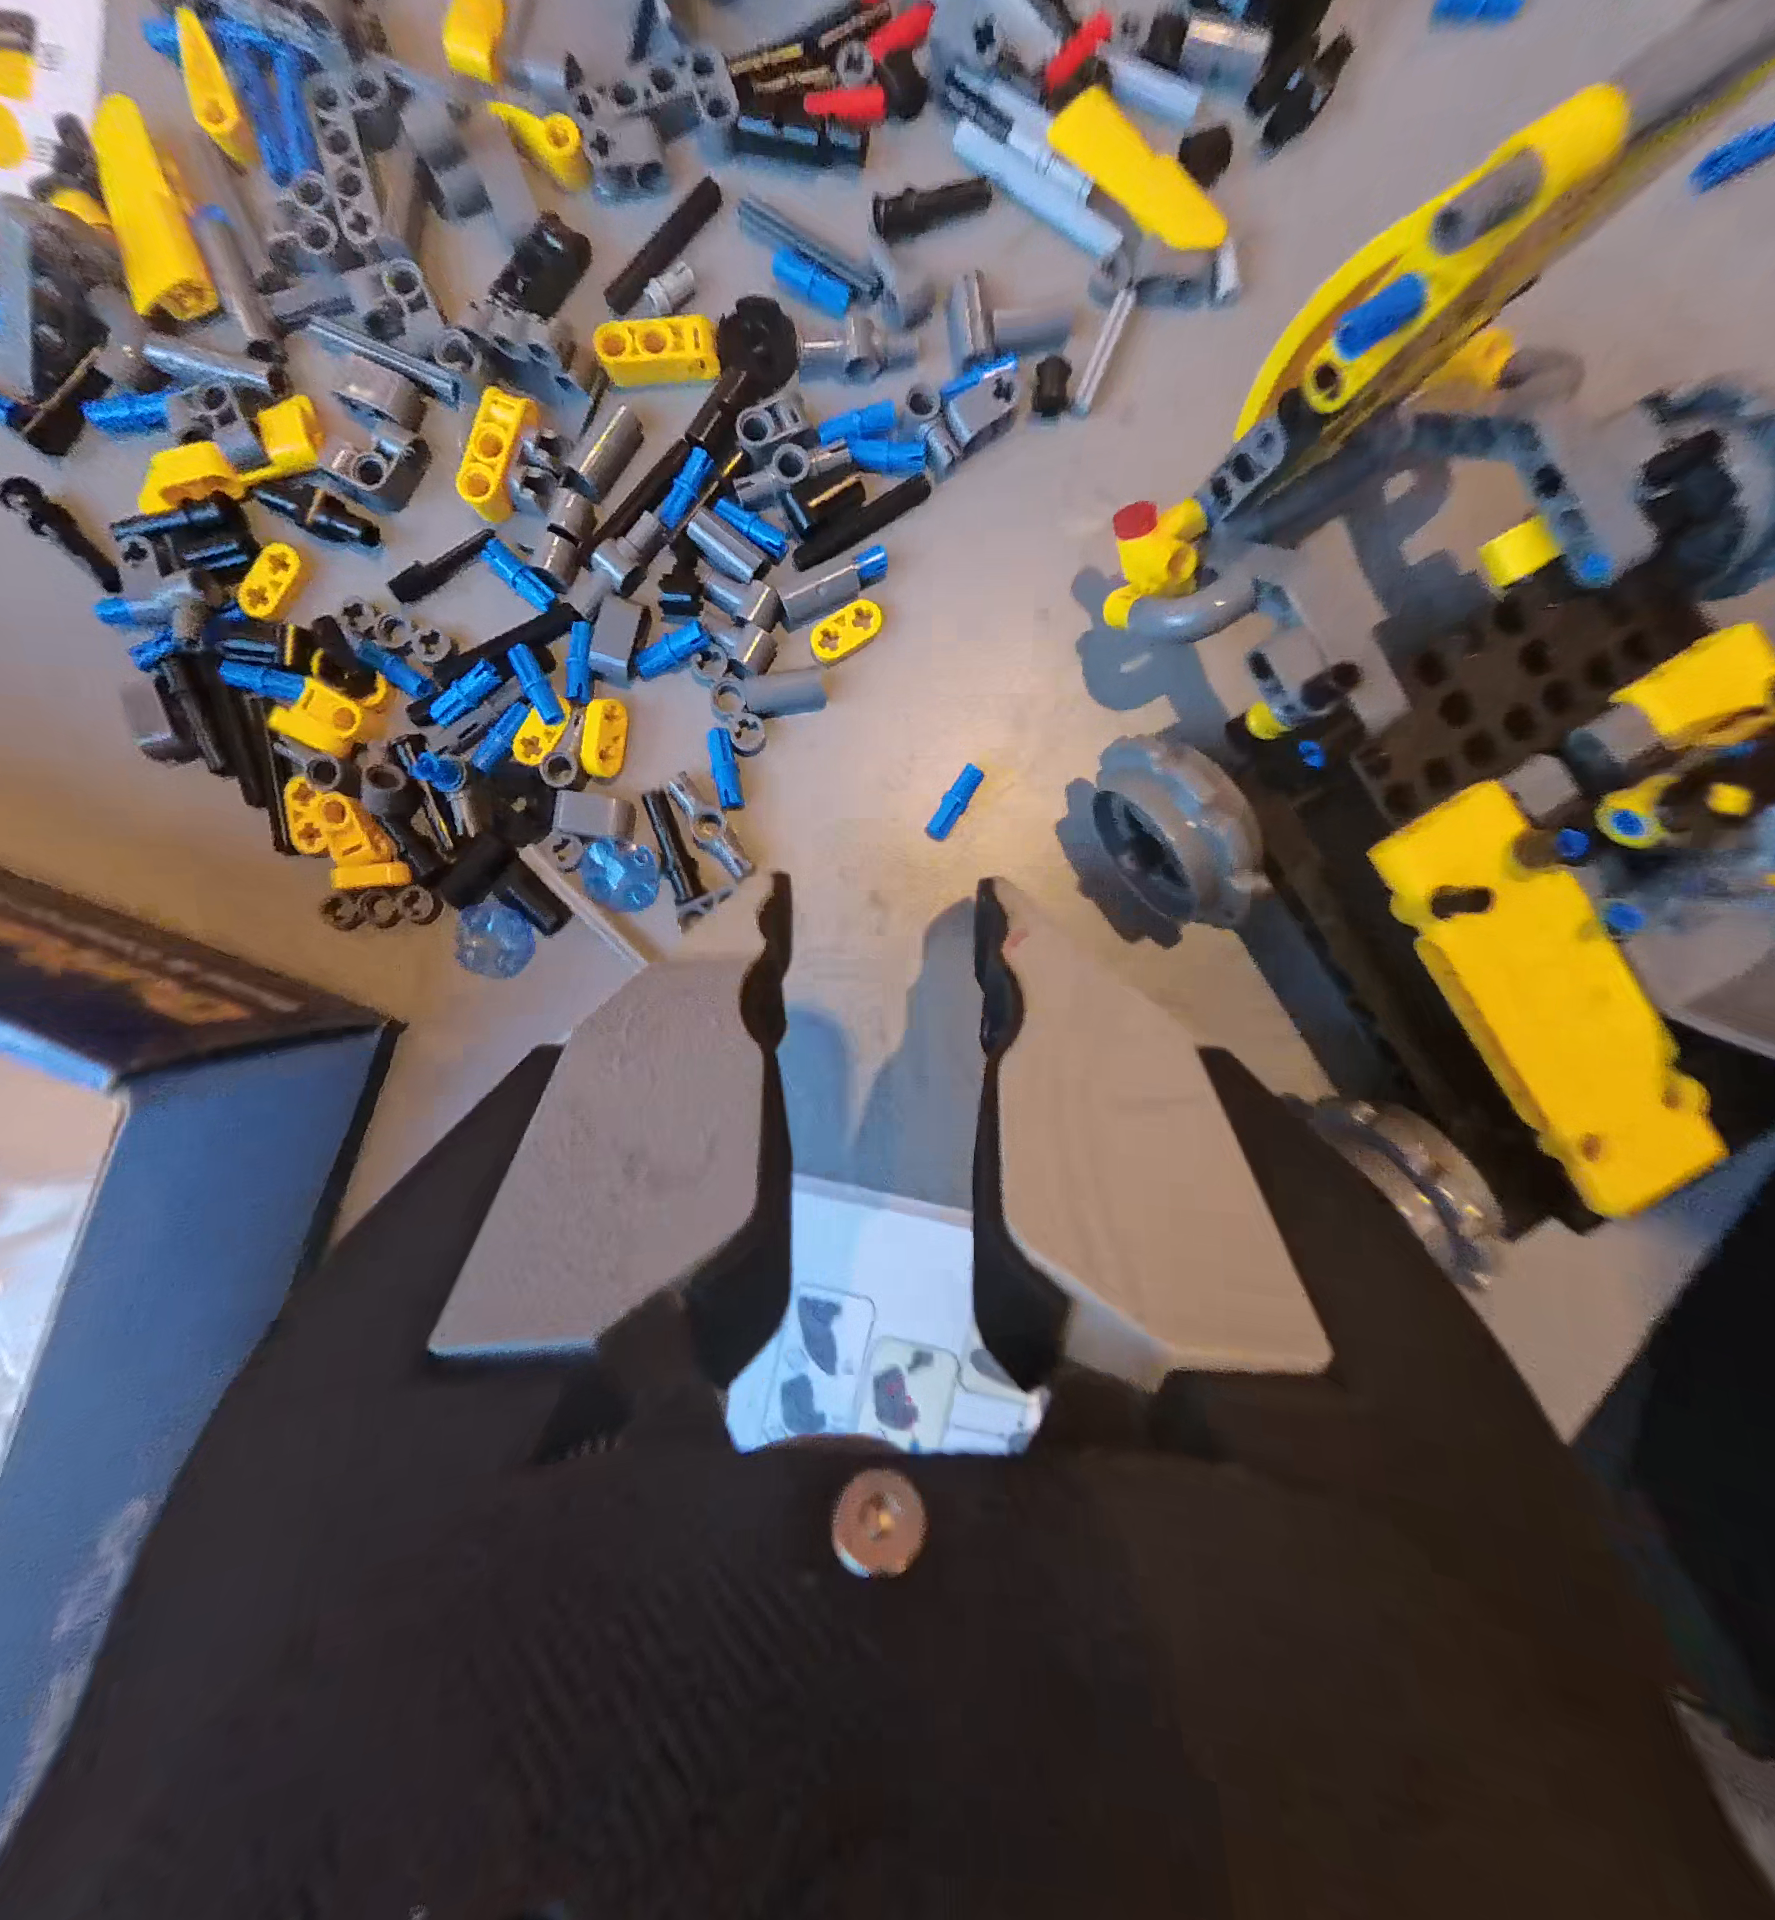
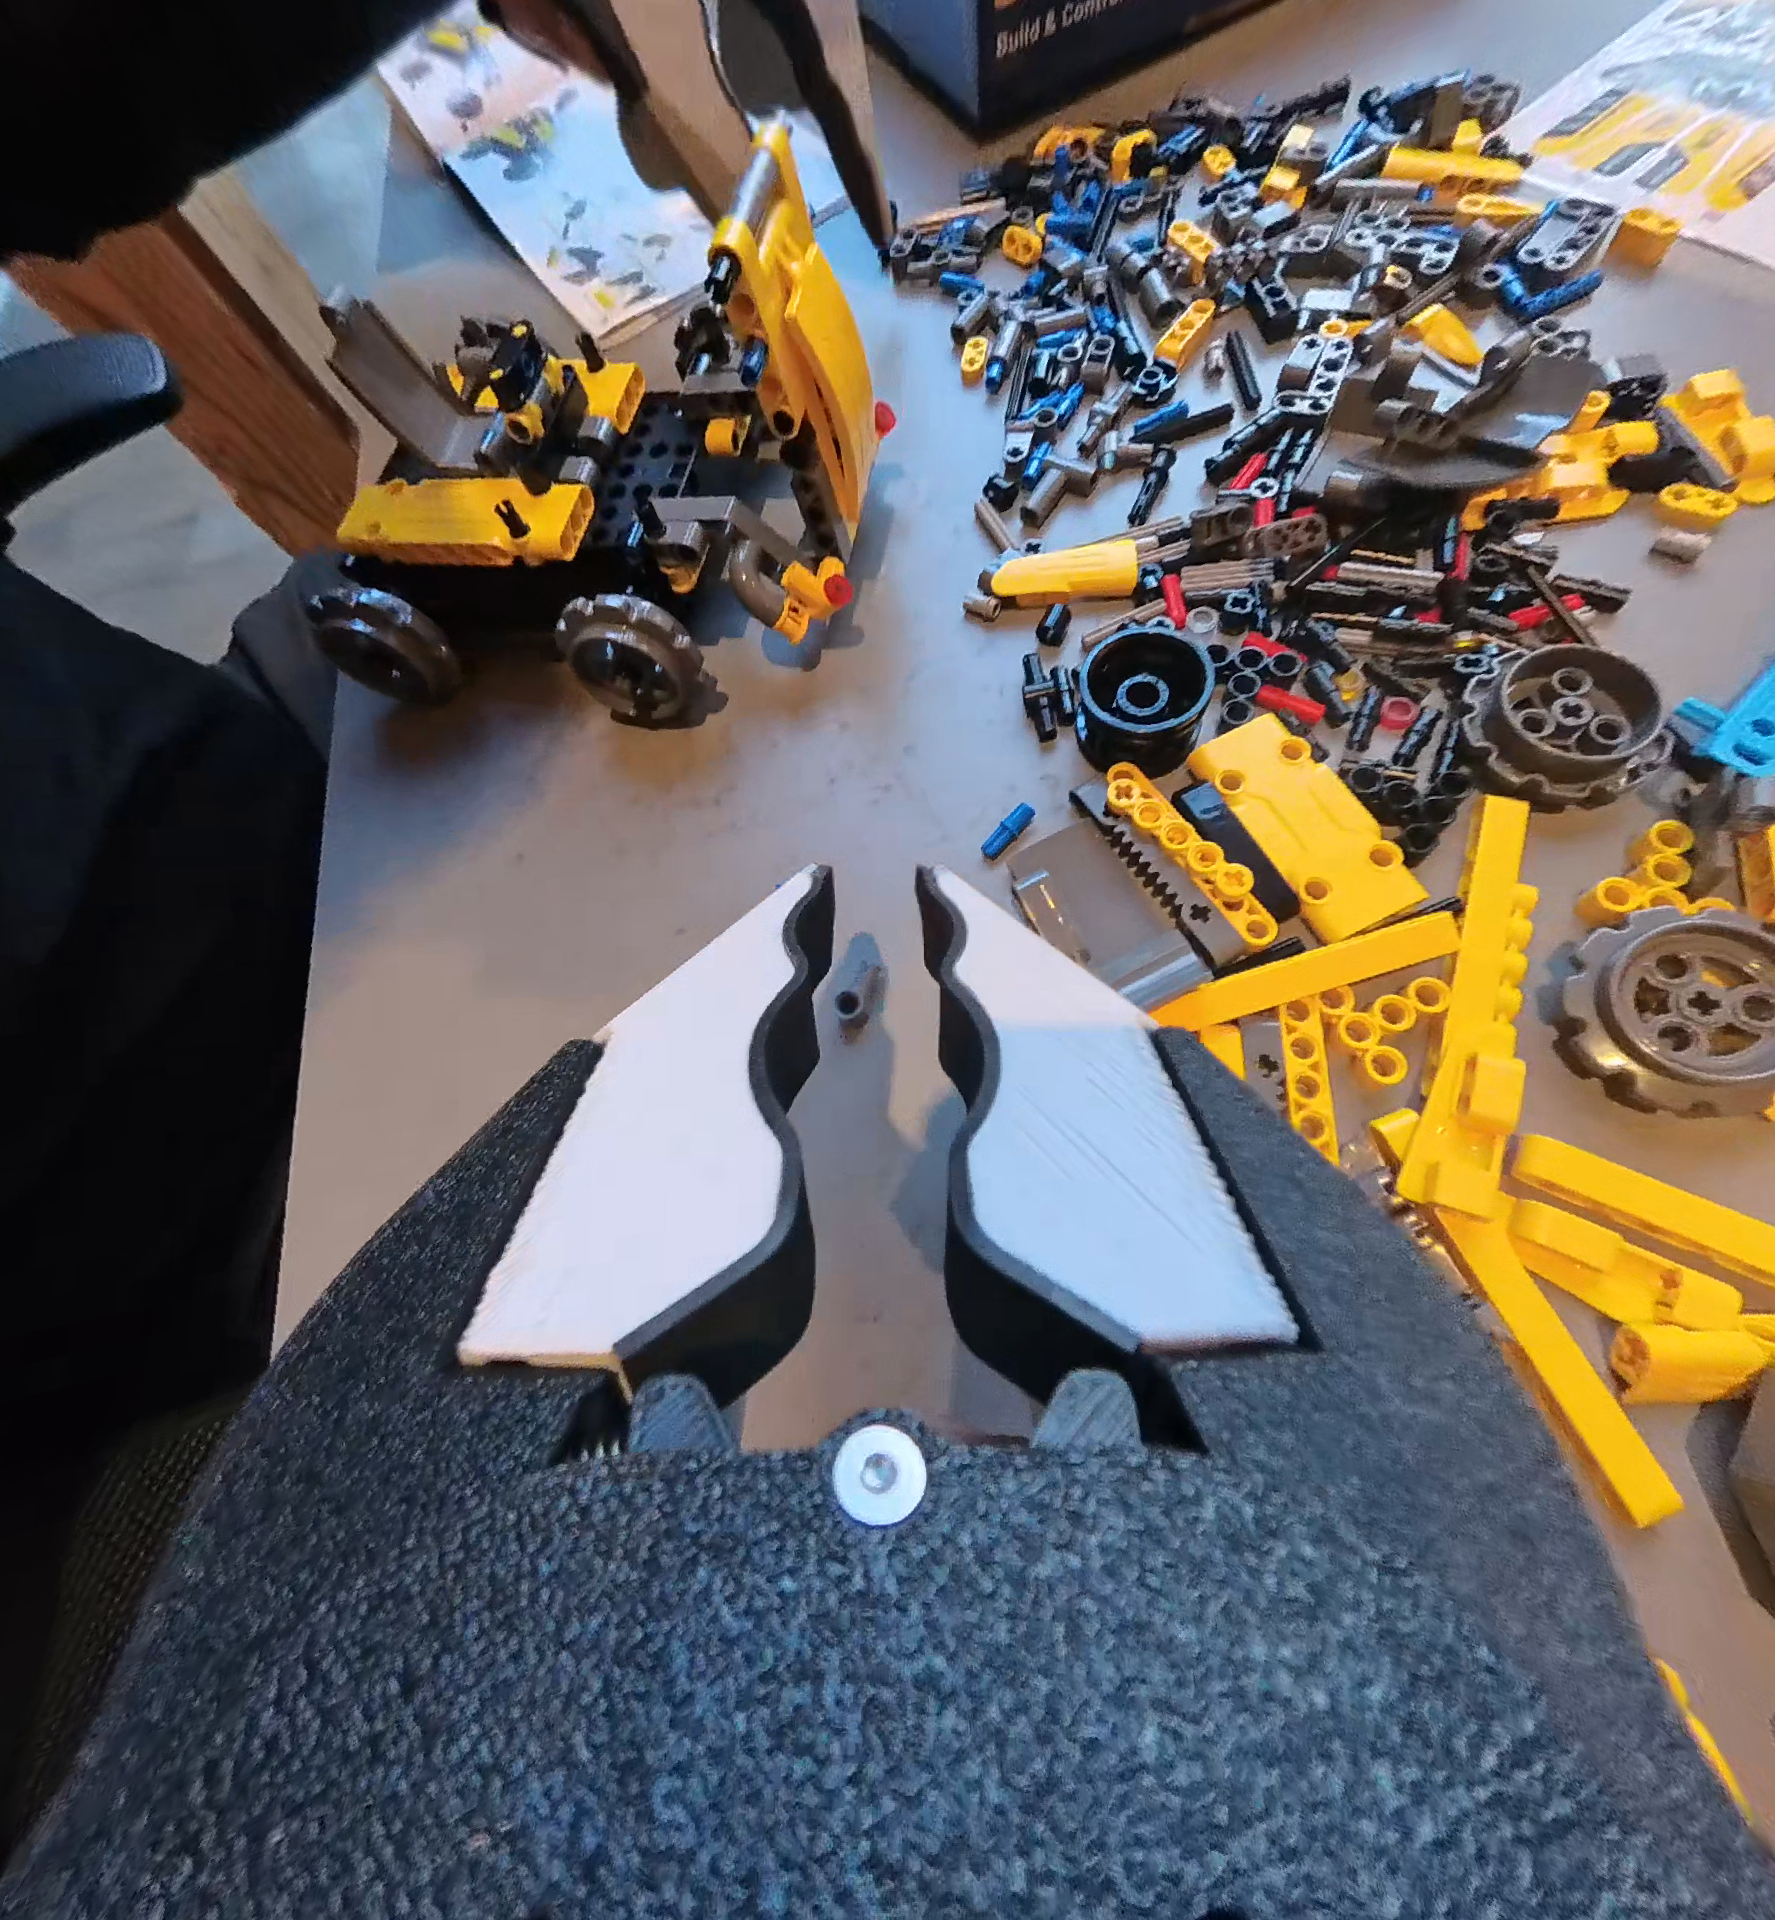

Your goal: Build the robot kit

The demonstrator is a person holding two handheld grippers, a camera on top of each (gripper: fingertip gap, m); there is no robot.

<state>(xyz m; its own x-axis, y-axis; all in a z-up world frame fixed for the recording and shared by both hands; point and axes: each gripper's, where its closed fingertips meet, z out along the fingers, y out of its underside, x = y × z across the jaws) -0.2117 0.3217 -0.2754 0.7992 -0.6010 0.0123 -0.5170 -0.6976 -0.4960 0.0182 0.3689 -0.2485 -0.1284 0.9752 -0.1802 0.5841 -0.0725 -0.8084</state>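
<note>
A half-built yellow and black toy vehicle [image 1: 1527, 727] stands on the grey table, to the right of my left gripper [image 1: 881, 894]; it also shows in the right wrist view [image 2: 613, 499]. My left gripper is open and empty above the table, with a lone blue pin [image 1: 954, 800] just ahead of its tips. My right gripper [image 2: 872, 883] is open, low over the table. A small grey pin [image 2: 859, 985] lies on the table between its fingers, untouched. The left gripper's fingers [image 2: 841, 114] show above the vehicle at the top of the right wrist view.
A big heap of loose blue, yellow, grey and black pieces [image 1: 467, 499] covers the table ahead. Yellow beams [image 2: 1485, 1039], wheels [image 2: 1693, 1008] and a black hub [image 2: 1143, 696] lie at right. A dark box [image 1: 166, 1143], instruction sheets [image 2: 571, 208] and a chair [image 2: 41, 416] are around. Left tips to right tips: about 25 cm. The left gripper is farther from the black hub [image 2: 1143, 696], some 20 cm, than the right, some 7 cm.
</note>
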